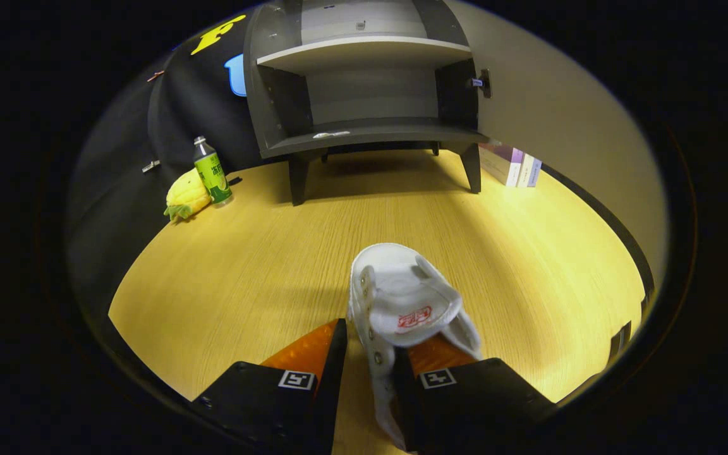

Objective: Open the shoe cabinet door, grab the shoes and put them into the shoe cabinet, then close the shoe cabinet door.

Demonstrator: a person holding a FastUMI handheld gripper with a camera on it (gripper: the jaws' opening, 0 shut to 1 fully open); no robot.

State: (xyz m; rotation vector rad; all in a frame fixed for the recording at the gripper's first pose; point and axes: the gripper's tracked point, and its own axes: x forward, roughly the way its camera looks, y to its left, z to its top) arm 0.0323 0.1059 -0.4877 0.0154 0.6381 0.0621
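The gripper view rides low over the wooden floor [263, 253], looking forward along its two fingers [313, 344] toward the open shoe cabinet [364, 95] at the far wall — the white shoe [402, 297] close up between the fingers, the cabinet well beyond.

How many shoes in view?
1. A white shoe sits between the fingers of the hand-held gripper, well short of the open cabinet. Cabinet shelves look bare; another shoe may be hidden.
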